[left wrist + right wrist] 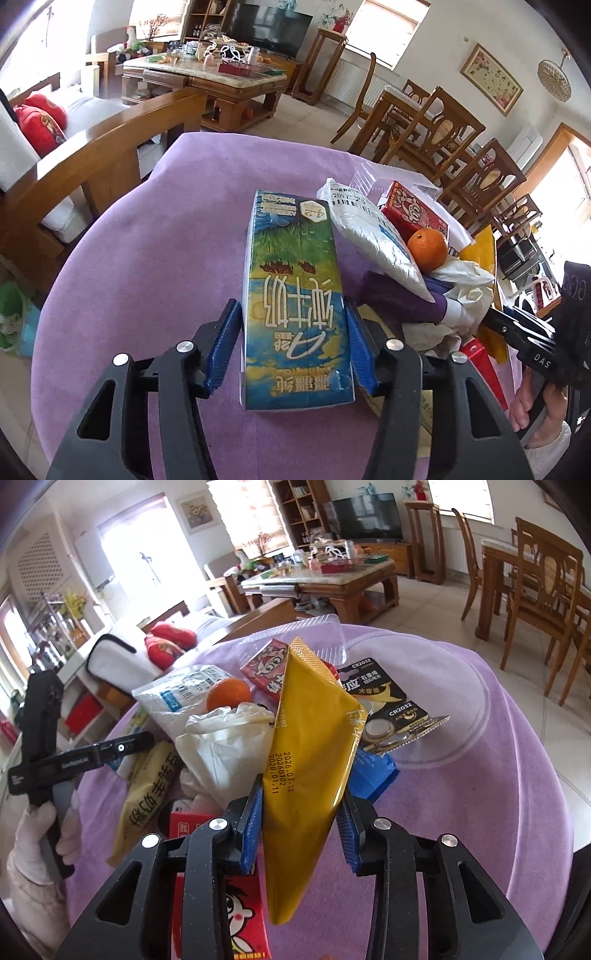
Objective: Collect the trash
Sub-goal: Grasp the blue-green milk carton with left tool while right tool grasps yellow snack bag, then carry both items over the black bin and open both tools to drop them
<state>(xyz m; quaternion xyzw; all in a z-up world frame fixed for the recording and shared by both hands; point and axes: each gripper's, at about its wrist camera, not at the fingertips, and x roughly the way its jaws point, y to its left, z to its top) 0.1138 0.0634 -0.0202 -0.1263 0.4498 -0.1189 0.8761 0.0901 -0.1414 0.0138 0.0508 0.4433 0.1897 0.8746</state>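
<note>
My left gripper (293,334) is shut on a blue and green milk carton (293,295), held over the purple-covered table (147,258). My right gripper (301,823) is shut on a yellow foil packet (306,760), held upright above a heap of trash. The heap holds a white plastic bag (225,746), a white pouch (177,698), red drink cartons (264,668), battery blister packs (384,705) and a clear plastic lid (317,627). An orange (229,696) lies in it, also in the left wrist view (427,249).
A green bin (13,314) stands on the floor at the table's left. A wooden sofa (92,158) is beyond the table, a cluttered coffee table (207,77) behind it, and dining chairs (436,125) to the right.
</note>
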